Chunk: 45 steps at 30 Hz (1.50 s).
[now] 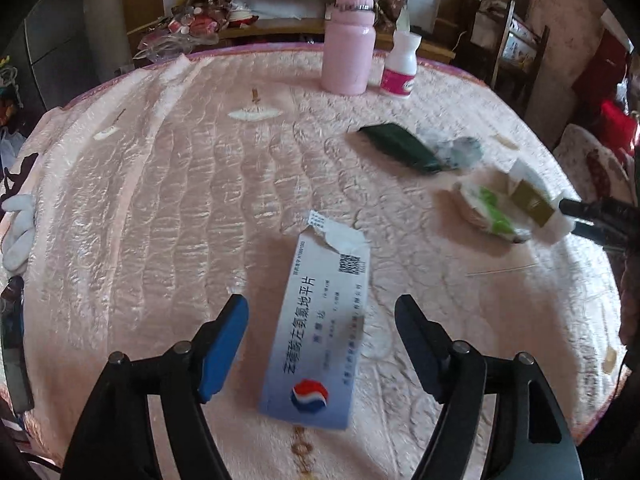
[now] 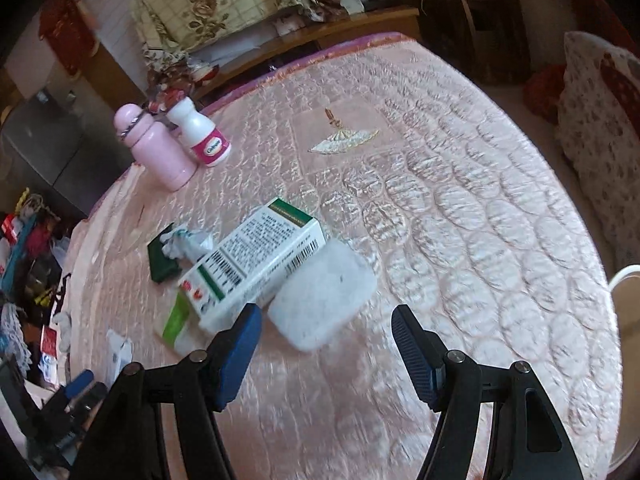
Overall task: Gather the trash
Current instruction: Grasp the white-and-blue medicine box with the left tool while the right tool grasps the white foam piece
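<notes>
The round worktop (image 1: 160,200) under its quilted pink cover carries the trash: a torn blue-white medicine box (image 1: 316,332) lies flat near the left hand-held gripper (image 1: 320,348), whose jaws stand apart either side of it without pressing. The white-green carton (image 2: 256,260) leans on a translucent plastic tub (image 2: 324,300) just beyond the right hand-held gripper (image 2: 324,352), also apart and empty. The flat box could slide on the slick cover or crumple, and a nudge could scatter the far pile, or the pink bottle (image 1: 348,40) be swept up by mistake.
</notes>
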Motion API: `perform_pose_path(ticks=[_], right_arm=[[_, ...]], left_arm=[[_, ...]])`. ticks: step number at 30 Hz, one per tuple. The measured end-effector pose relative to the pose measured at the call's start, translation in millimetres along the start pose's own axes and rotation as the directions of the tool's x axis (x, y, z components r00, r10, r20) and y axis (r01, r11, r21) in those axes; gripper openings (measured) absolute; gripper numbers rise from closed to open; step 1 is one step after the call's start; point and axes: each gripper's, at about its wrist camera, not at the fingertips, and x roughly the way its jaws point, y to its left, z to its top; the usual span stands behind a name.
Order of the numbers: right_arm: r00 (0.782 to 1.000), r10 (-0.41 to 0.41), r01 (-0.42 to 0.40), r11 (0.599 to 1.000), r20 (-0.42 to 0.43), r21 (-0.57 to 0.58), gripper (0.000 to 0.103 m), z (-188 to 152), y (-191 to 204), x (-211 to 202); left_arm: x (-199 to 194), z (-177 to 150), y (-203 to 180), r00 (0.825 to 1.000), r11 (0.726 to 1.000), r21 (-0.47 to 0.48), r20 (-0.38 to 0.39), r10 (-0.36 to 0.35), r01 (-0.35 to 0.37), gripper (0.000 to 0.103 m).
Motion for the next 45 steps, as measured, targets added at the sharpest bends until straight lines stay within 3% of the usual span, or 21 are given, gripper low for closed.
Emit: perform_pose_path(ticks=[4,7,8,9,13,18,31,45], right_arm=[[1.000,0.025,-0.025,1.000,0.002,0.015,0.071,2.7,-0.6,10.7],[0.999,0.043,-0.043,0.999,0.004,0.013,0.042,1.9,-0.4,14.0],[0.999,0.049,-0.050,0.999,0.011,0.011,0.040,0.0,-0.8,11.7],[0.999,0.051,-0.052,0.999,0.018,0.001,0.039,-2.4,-0.4,7.7],[0.996,0.070,-0.067,0.997,0.055,-0.044,0.037,-14.6,0.4,-16.9],[0.995,0.072,-0.066,0.995,0.070,-0.081,0.037,-33.0,-0.9,-47.5],[0.995,0.014,-0.004,0.995,0.100,-0.096,0.037,-75.4,-28.3,-98.2],[0.986,-0.040,0.045,0.998,0.164,-0.031,0.037,-89.7,-74.9,-139.9]], left_arm=[[13.7,0.0,-0.8,0.999,0.999,0.023,-0.029,0.034,-0.033,0.076],[17.8,-5.4,-1.4,0.998,1.000,0.020,-0.053,0.017,-0.016,0.074],[16.6,-6.6,-2.0,0.999,0.999,0.024,-0.046,0.023,-0.022,0.060],[14.4,-7.7,-3.2,0.999,0.999,0.031,-0.039,0.032,-0.031,0.051],[1.6,-6.1,-5.1,0.999,0.999,-0.022,-0.038,-0.026,0.026,0.051],[-22.0,-1.9,-31.3,0.996,0.996,-0.017,0.009,-0.093,0.093,0.051],[-38.6,-4.9,-144.4,0.981,0.974,0.131,0.037,-0.192,0.185,0.051],[-45.7,-6.3,-222.4,0.969,0.945,0.242,0.058,-0.238,0.218,0.051]])
